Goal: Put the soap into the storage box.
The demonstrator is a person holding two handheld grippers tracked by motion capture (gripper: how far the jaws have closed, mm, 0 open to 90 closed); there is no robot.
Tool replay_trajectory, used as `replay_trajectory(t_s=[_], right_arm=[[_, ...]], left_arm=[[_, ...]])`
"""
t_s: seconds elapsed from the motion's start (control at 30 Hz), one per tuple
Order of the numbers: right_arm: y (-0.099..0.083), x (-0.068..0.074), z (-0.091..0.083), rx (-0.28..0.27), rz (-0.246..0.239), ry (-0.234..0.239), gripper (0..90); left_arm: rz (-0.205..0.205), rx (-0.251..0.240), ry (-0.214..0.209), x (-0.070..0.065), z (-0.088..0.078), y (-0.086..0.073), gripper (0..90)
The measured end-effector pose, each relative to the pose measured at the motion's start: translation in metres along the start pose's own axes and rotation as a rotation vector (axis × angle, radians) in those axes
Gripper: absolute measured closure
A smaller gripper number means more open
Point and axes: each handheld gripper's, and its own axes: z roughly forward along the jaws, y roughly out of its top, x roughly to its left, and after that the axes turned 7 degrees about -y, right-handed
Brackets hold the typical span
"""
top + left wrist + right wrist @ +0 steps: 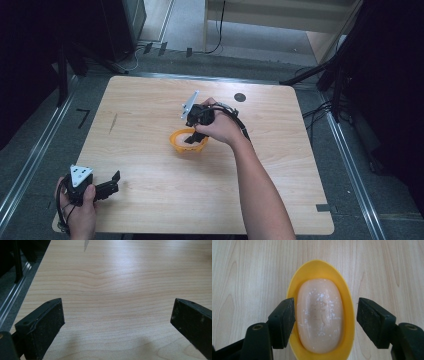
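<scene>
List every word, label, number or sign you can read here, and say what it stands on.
None can be read.
Soap in the yellow dish: a raised stamp in its middle, too worn and faint to make out.
Table: a round dark mark near the far edge, no lettering visible.

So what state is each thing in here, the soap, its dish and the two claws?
Soap bar: lying flat in the dish, white specks on top.
Yellow dish: upright, holding the soap.
Right claw: open, astride the soap, one pad visibly clear of it.
Left claw: open wide, nothing between.
</scene>
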Motion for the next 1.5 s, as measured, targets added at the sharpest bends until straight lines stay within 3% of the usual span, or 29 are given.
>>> replay_trajectory(t_s=[0.13,0.33,0.57,0.7,0.83,0.97,1.23,1.5], right_arm=[[-0.002,0.001,-0.003,0.015,0.000,-0.005,32.0],[-0.011,0.002,-0.006,0.001,0.039,-0.016,29.5],[-0.026,0.009,-0.013,-0.013,0.080,-0.022,20.9],[-0.037,0.013,-0.020,-0.030,0.111,-0.046,13.3],[-0.051,0.018,-0.026,-0.045,0.142,-0.073,12.2],[-0.064,0.026,-0.035,-0.048,0.172,-0.146,11.0],[-0.089,0.034,-0.051,-0.064,0.230,-0.128,9.6],[-0.110,0.045,-0.053,-0.074,0.270,-0.128,8.7]], left_arm=[[0.000,0.000,-0.001,0.000,0.000,0.000,0.0],[0.002,0.001,-0.001,0.000,0.000,0.000,0.0],[0.011,0.006,-0.001,0.000,0.000,0.000,0.0],[0.012,0.008,-0.001,0.000,0.000,0.000,0.0],[0.010,0.006,-0.001,0.000,0.000,0.000,0.0],[0.015,0.004,0.002,-0.001,0.000,0.000,0.0],[0.012,0.006,-0.001,-0.001,0.000,0.000,0.0],[0.018,0.006,0.003,-0.001,0.000,0.000,0.0]])
